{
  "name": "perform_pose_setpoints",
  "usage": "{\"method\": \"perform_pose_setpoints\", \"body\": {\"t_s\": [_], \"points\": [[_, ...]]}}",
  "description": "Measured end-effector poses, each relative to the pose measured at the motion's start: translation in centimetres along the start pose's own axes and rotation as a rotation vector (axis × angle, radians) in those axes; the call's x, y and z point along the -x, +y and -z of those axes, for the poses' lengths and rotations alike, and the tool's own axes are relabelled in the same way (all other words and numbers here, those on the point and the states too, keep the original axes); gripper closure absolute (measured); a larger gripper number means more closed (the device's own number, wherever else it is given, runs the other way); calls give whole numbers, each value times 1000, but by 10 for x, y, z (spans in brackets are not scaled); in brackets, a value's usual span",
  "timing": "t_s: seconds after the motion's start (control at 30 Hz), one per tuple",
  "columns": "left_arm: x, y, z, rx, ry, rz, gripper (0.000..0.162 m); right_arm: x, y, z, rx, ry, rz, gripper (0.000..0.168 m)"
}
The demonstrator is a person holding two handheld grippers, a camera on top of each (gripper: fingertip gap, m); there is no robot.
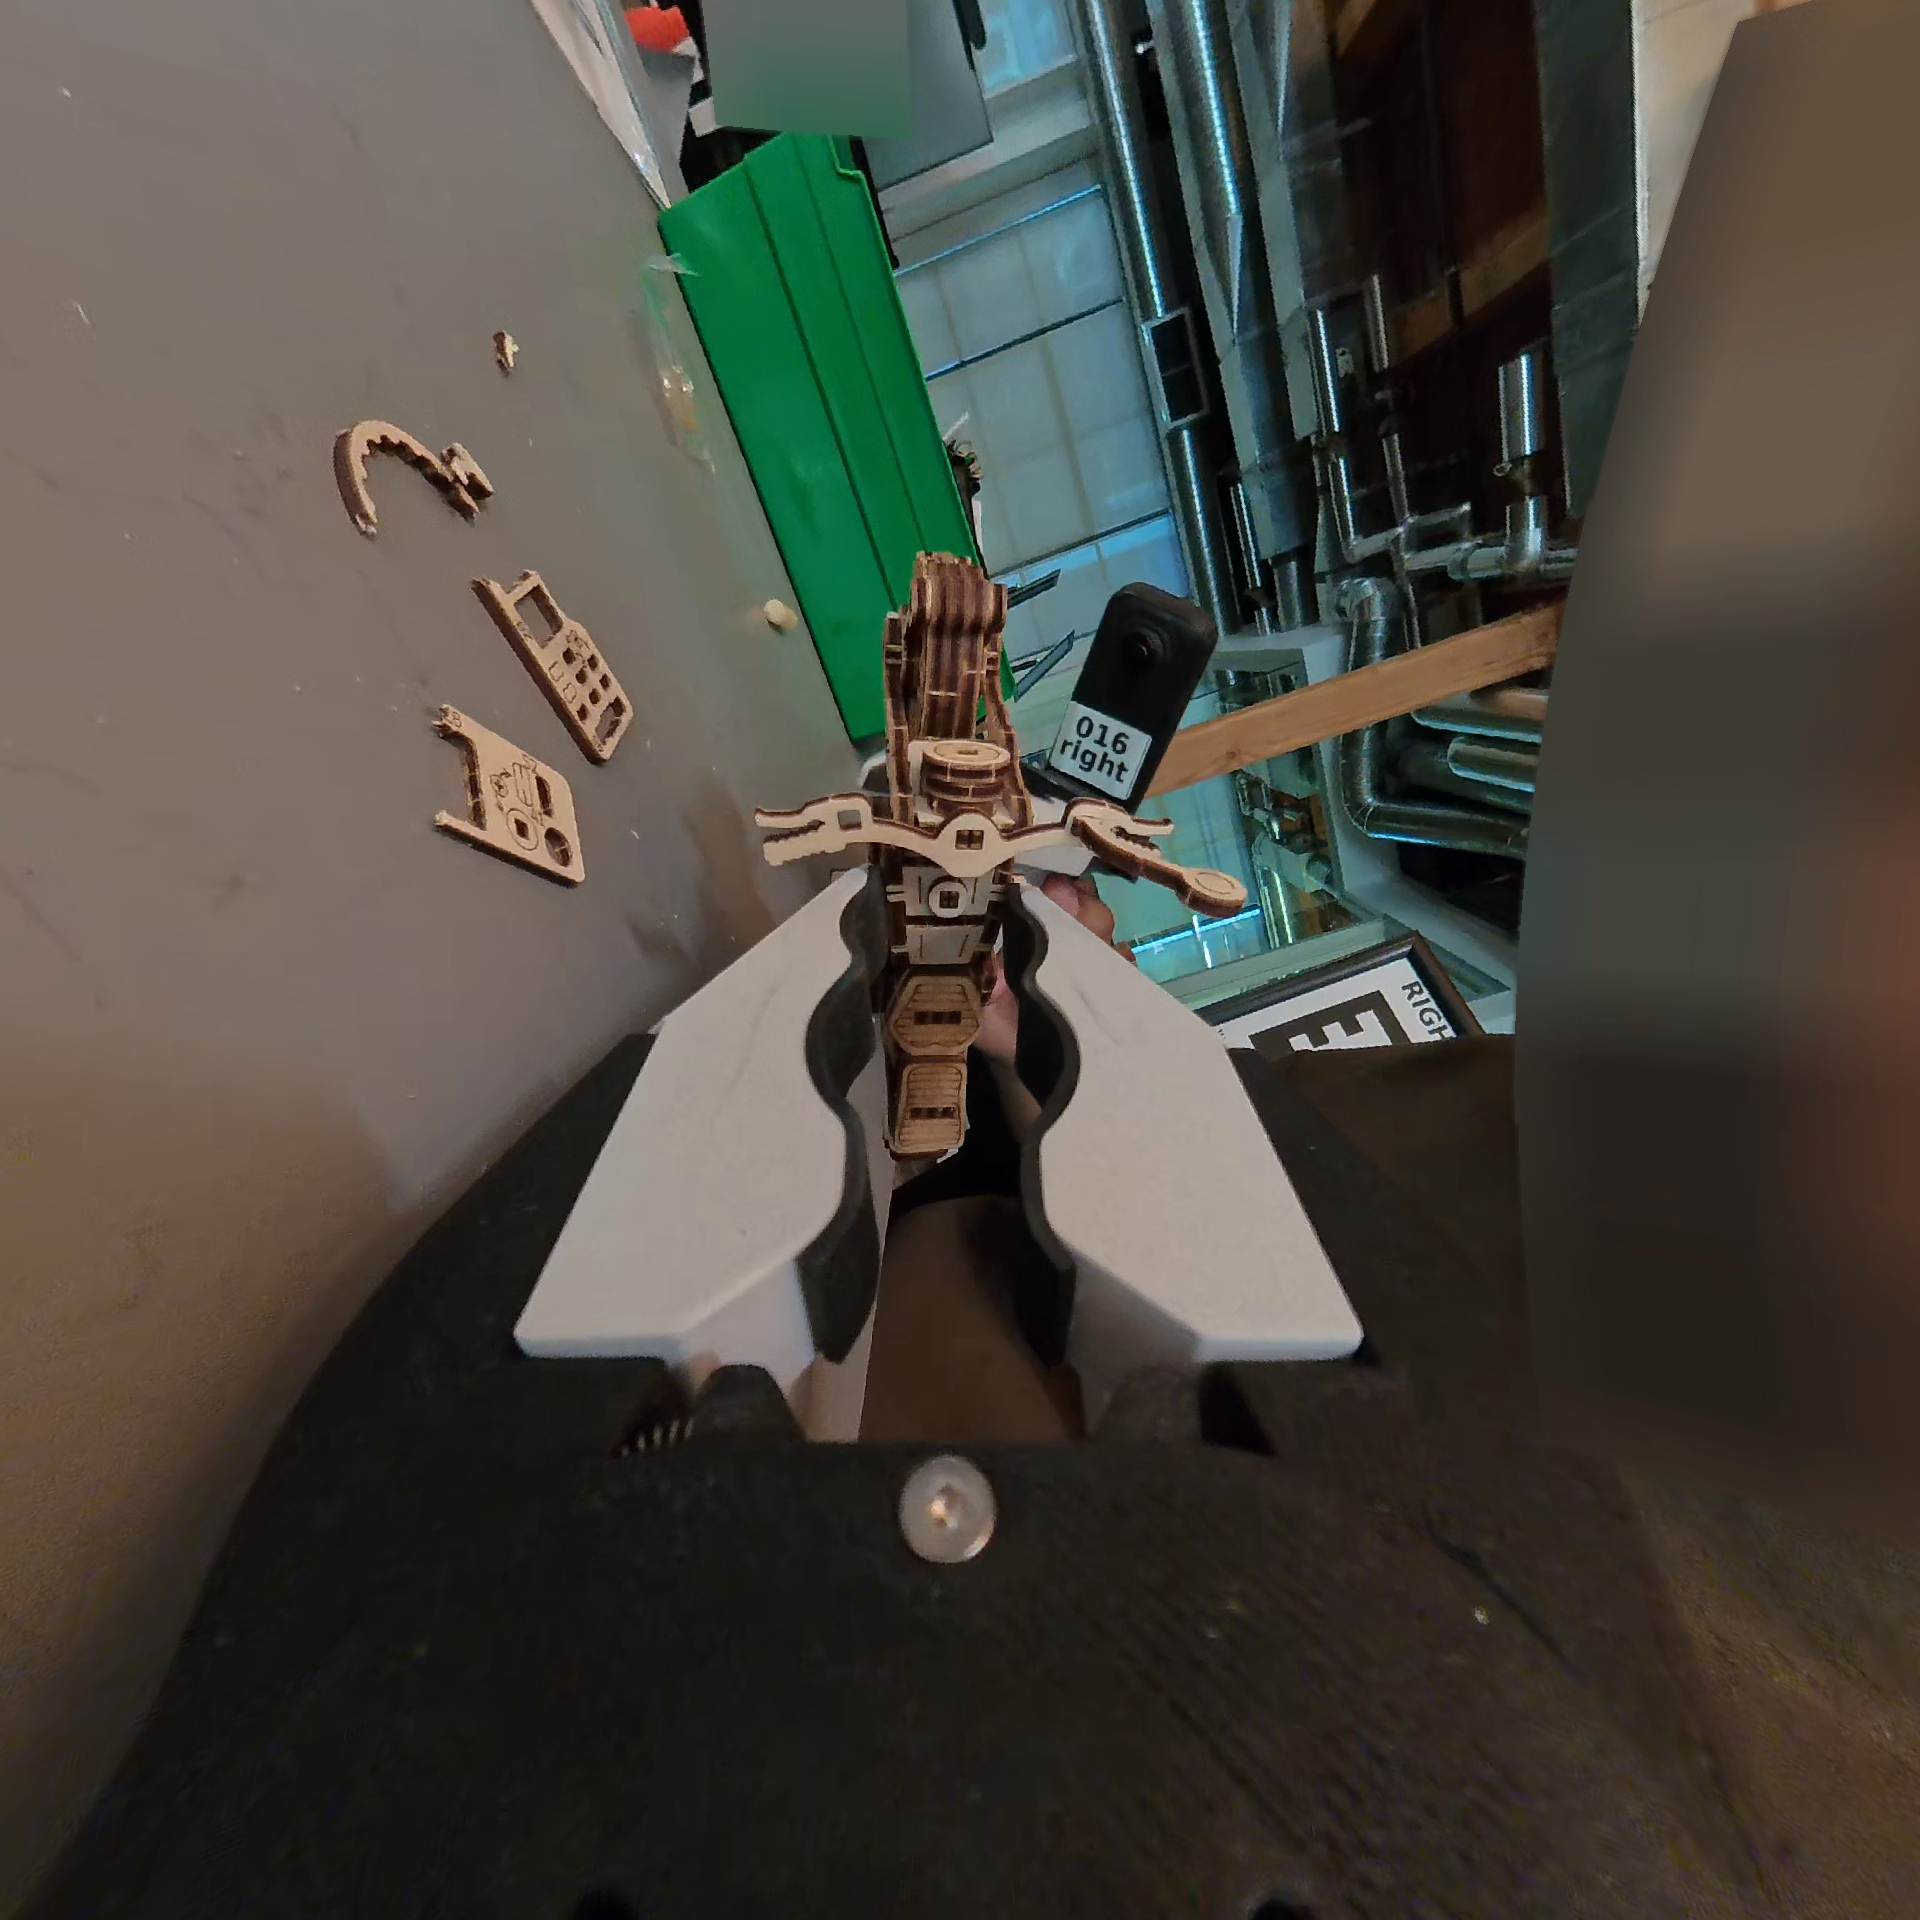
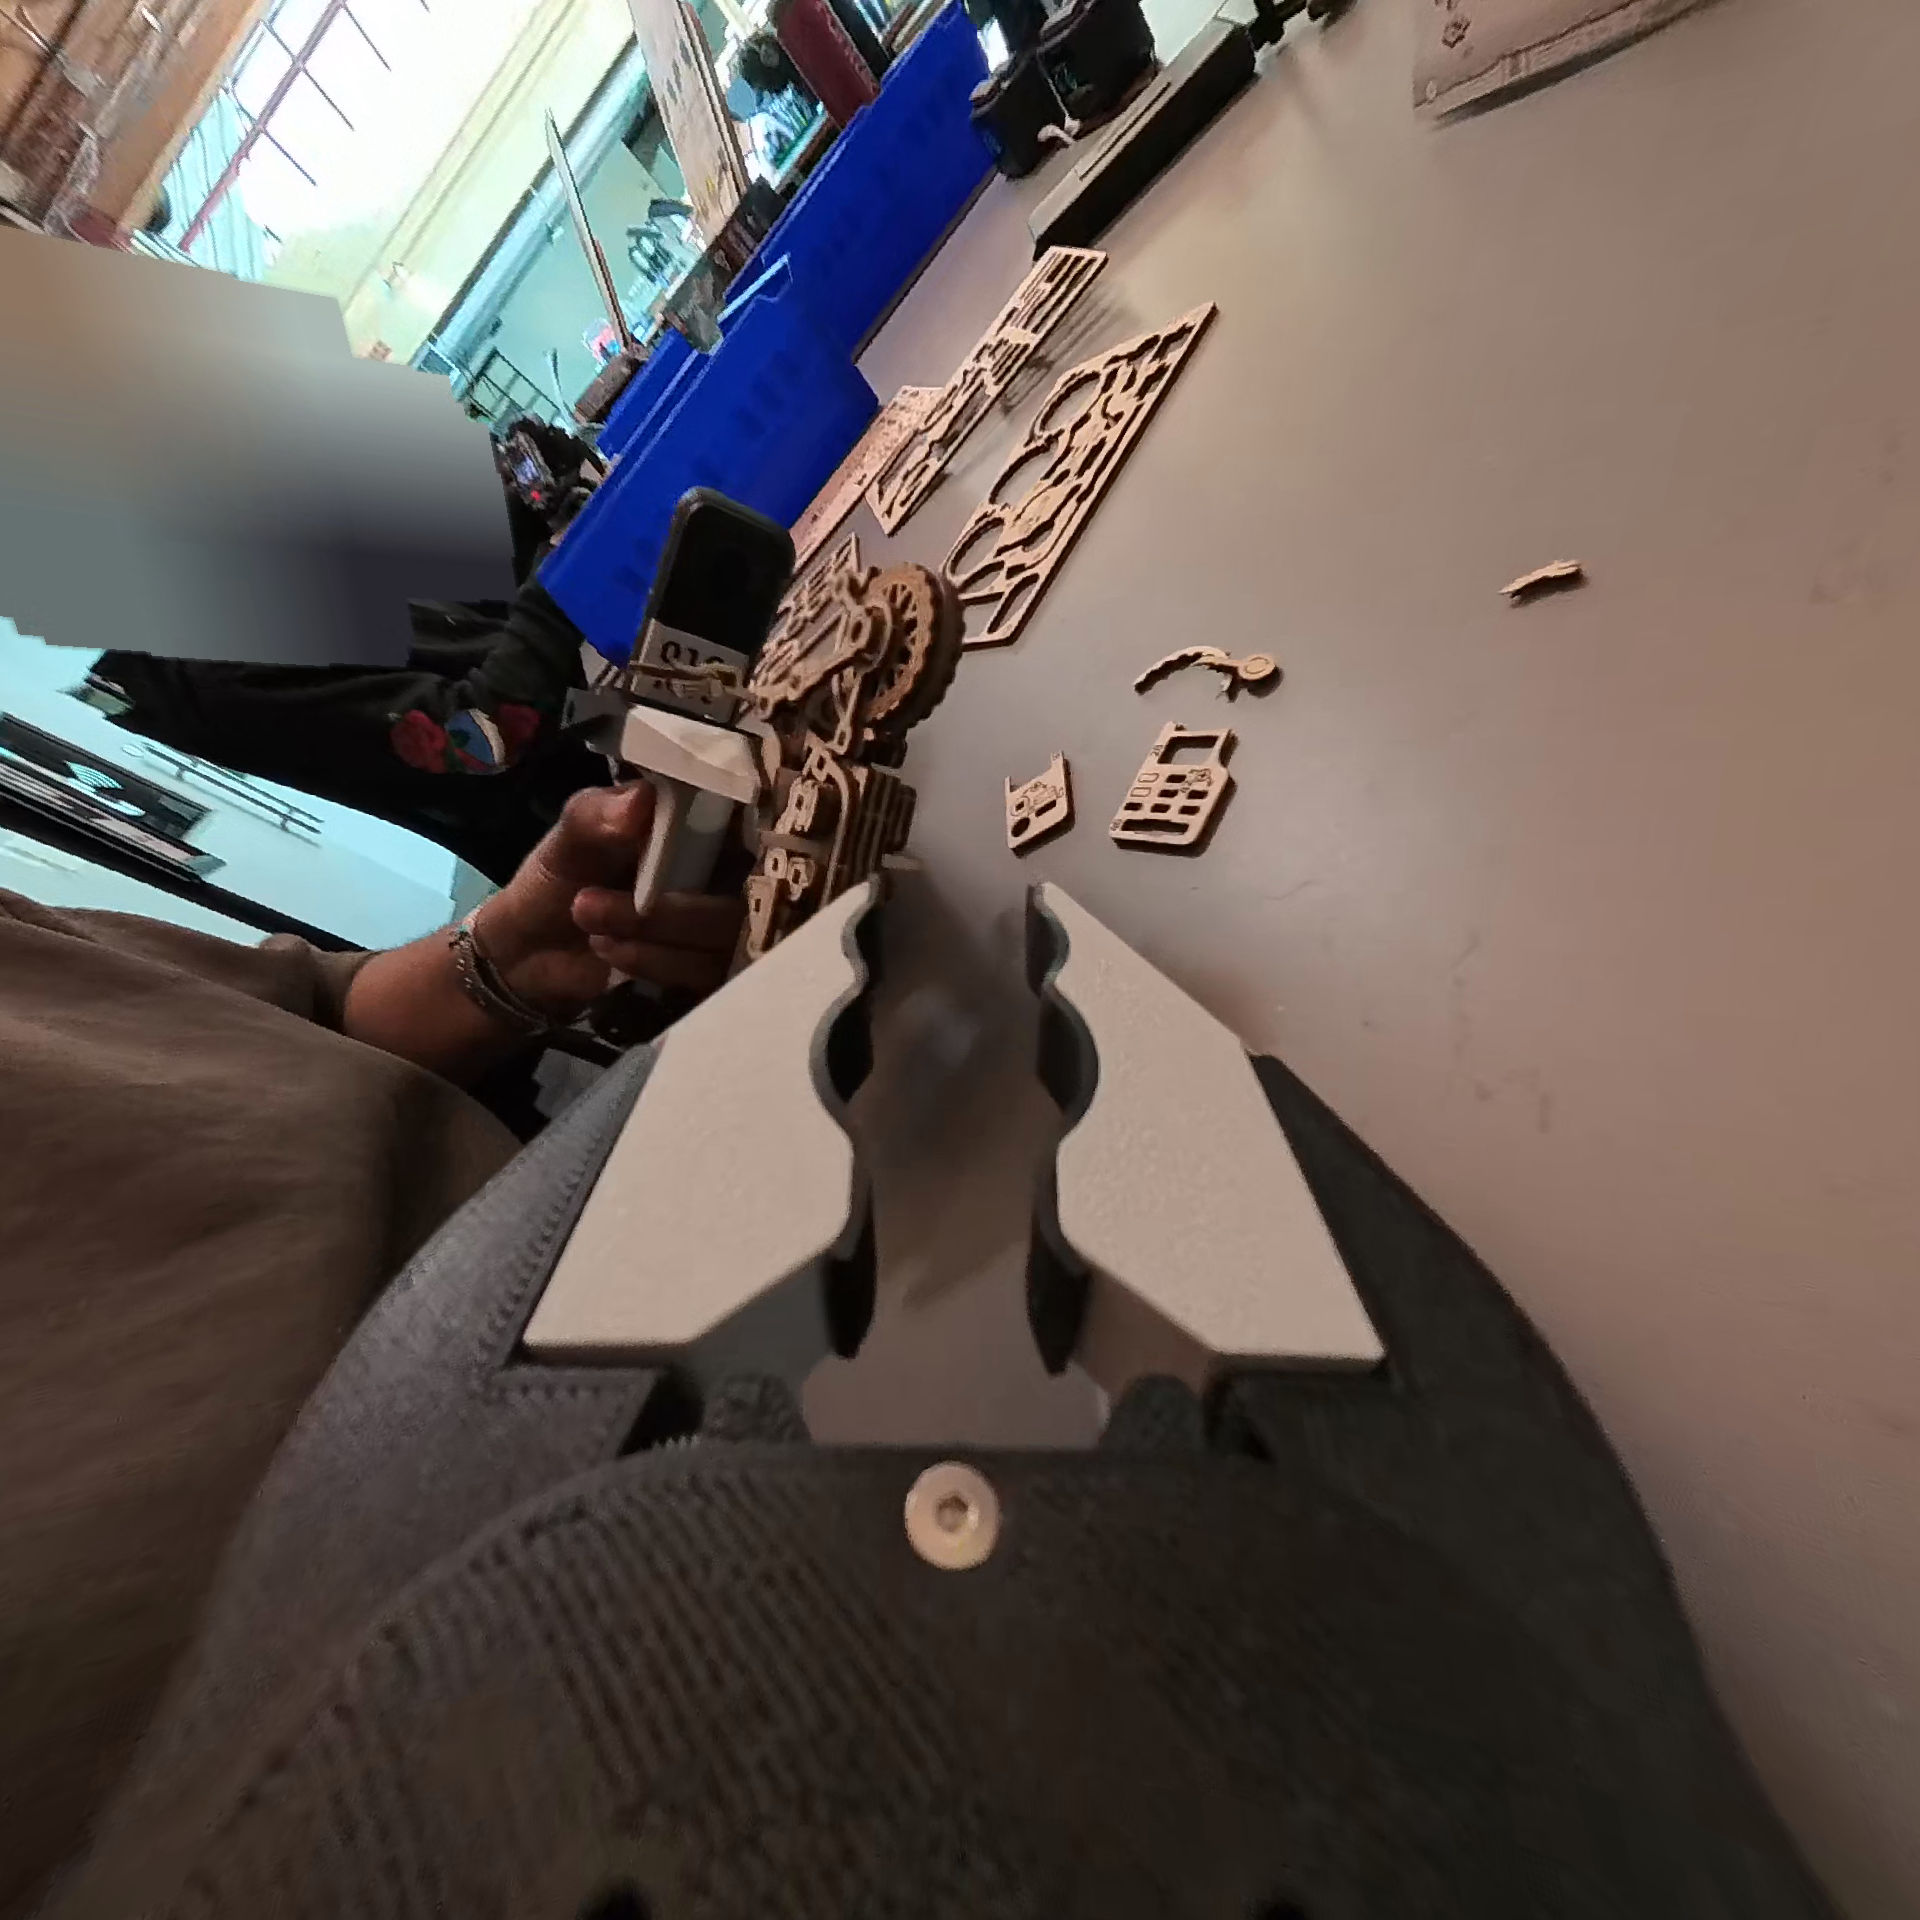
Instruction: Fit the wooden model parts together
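My left gripper [image 1: 940, 904] is clamped on the wooden motorcycle model [image 1: 940, 831], handlebar at twelve o'clock of its fingertips. My right gripper [image 2: 951, 904] has its fingers apart and empty, the model [image 2: 842, 727] at eleven o'clock, loose keypad-like piece [image 2: 1172, 787] at one o'clock on the grey table [image 2: 1558, 935].

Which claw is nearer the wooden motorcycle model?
Left. The left claw grips the wooden motorcycle model; the right claw hangs open, empty, just beside it.
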State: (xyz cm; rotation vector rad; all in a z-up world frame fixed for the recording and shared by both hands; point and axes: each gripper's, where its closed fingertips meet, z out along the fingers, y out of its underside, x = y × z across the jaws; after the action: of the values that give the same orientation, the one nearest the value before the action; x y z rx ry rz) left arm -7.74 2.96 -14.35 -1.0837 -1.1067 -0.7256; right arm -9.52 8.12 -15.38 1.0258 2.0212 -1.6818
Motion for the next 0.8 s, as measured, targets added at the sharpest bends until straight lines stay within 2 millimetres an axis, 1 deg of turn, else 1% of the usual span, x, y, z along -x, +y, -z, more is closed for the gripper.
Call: {"method": "perform_pose_setpoints", "body": {"t_s": [0.03, 0.17, 0.8], "points": [[0, 0, 0, 0, 0, 0, 143, 0, 2, -1, 10, 6, 12, 143], [0, 0, 0, 1, 0, 0, 143, 2, 6, -4, 31, 6, 28, 143], [0, 0, 0, 0, 0, 0, 143, 3, 5, -2, 22, 3, 20, 142]]}}
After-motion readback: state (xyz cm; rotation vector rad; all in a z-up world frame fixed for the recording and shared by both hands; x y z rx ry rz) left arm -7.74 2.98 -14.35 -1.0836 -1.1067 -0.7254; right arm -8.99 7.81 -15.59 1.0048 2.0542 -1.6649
